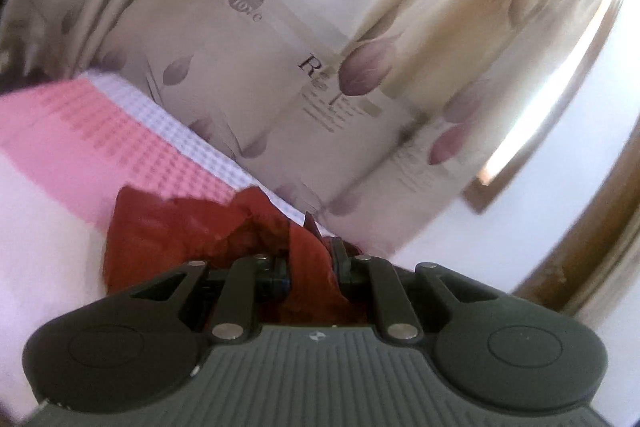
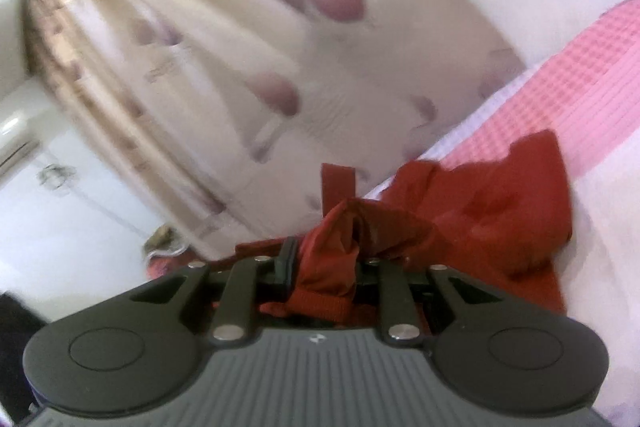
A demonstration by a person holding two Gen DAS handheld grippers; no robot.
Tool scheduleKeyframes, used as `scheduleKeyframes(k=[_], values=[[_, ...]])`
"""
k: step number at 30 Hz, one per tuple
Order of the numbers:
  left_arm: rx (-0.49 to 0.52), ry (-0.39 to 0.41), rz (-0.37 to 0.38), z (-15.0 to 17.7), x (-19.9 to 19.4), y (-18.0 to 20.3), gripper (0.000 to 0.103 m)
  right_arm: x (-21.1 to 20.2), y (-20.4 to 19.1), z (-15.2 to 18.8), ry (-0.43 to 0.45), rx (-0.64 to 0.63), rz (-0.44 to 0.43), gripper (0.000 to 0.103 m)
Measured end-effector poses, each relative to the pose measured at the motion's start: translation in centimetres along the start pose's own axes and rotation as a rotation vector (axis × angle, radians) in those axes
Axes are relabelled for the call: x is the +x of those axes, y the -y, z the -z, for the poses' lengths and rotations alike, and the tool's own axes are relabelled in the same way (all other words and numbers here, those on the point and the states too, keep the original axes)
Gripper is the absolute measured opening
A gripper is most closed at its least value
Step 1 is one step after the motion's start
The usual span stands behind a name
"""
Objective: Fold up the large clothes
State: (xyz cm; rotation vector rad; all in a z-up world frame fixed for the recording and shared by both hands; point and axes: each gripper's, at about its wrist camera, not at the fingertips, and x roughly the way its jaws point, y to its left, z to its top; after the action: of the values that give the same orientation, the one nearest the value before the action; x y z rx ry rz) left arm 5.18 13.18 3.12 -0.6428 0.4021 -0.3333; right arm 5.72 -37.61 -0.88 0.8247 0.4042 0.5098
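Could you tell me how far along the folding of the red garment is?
Done: both grippers have picked it up; the left gripper and the right gripper are each shut on the red garment. In hand: it hangs bunched over the bed. Left: no neat fold shows yet, so the whole folding remains.

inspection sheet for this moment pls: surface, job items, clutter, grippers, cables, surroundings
Surface: bed cover, pink check with white border.
Job's things: red garment, bunched, partly lifted off the cover.
Clutter: nothing seen on the cover; blurred items at floor level in the right wrist view.
Grippers: left gripper and right gripper each shut on a fold of the garment.
Cables: nothing seen.
Surroundings: tulip-print curtain, white wall, wood window frame.
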Motion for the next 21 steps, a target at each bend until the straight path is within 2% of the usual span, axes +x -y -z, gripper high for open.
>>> scheduleKeyframes(k=[5, 8, 12, 14, 15, 16, 17, 18, 19, 20, 21], values=[[-0.021, -0.015, -0.097, -1.2, 7.2, -2.3, 0.021, 5.6, 3.3, -3.3, 0.009, 0.092, 0.097, 0.022], [-0.044, -0.051, -0.143, -1.3, 10.4, -4.5, 0.028, 9.0, 5.5, -3.9, -0.002, 0.129, 0.161, 0.022], [-0.129, -0.082, -0.139, -0.9, 13.0, -7.1, 0.029, 11.7, 9.0, -3.5, 0.011, 0.234, 0.192, 0.022], [-0.166, -0.069, -0.133, -0.8, 13.1, -7.6, 0.035, 11.9, 10.3, -3.4, 0.027, 0.314, 0.171, 0.03], [-0.175, -0.064, -0.121, -0.7, 12.9, -7.8, 0.043, 11.6, 10.7, -3.3, 0.045, 0.344, 0.153, 0.033], [-0.183, -0.059, -0.108, -0.8, 12.8, -7.8, 0.058, 11.3, 10.9, -3.2, 0.068, 0.358, 0.138, 0.038], [-0.191, -0.046, -0.087, -0.9, 12.4, -7.7, 0.068, 10.9, 10.8, -3.2, 0.09, 0.364, 0.122, 0.047], [-0.192, -0.016, -0.064, -0.9, 11.9, -7.7, 0.089, 10.4, 10.8, -3.2, 0.11, 0.366, 0.099, 0.053], [-0.177, 0.019, -0.065, -1.1, 11.2, -7.3, 0.1, 9.9, 10.4, -3.2, 0.129, 0.361, 0.08, 0.067], [-0.159, 0.055, -0.08, -1.3, 10.6, -6.8, 0.103, 9.3, 9.9, -3.3, 0.159, 0.335, 0.077, 0.079], [-0.123, 0.085, -0.079, -1.7, 10.1, -6.3, 0.103, 8.7, 9.2, -3.5, 0.191, 0.306, 0.086, 0.086]])
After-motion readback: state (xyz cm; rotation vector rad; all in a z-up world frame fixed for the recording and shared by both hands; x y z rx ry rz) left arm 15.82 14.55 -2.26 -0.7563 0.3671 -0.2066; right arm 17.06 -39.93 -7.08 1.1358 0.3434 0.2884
